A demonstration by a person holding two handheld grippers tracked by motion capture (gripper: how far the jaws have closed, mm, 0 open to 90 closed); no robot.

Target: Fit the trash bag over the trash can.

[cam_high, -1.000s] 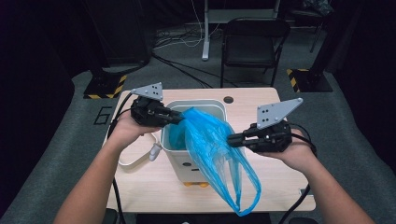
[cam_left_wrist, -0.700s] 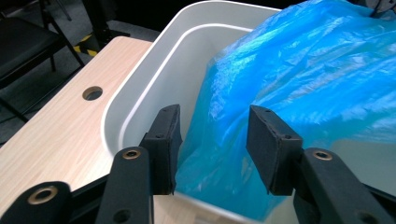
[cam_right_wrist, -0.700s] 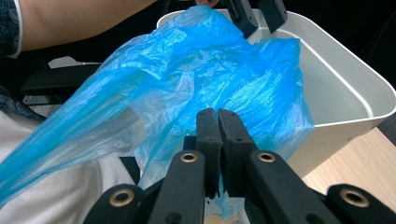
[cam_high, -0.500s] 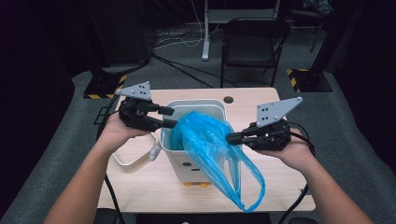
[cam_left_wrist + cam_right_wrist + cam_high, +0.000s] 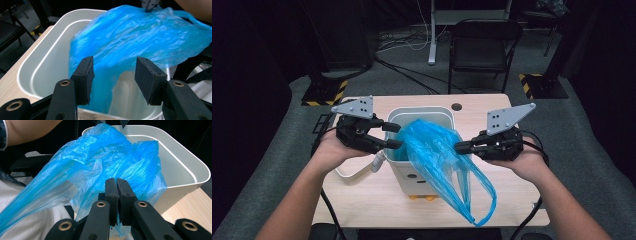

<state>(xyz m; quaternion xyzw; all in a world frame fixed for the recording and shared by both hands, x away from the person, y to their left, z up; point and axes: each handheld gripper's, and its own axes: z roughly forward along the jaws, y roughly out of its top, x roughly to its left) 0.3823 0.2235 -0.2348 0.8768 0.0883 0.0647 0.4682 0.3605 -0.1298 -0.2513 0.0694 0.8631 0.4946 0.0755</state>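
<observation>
Bin lining, early: right gripper [image 5: 458, 147] pinching blue plastic bag [image 5: 437, 150]; left gripper [image 5: 394, 136] just opening, empty; white bin [image 5: 422, 112] awaiting fitting.

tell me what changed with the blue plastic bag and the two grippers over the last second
The left gripper has just opened its jaws, let go of the thin blue plastic bag and drawn back toward the near left rim of the white plastic bin; the film no longer lies between its pads. The right gripper stayed put, shut on the bag, which drapes over the bin's front.
</observation>
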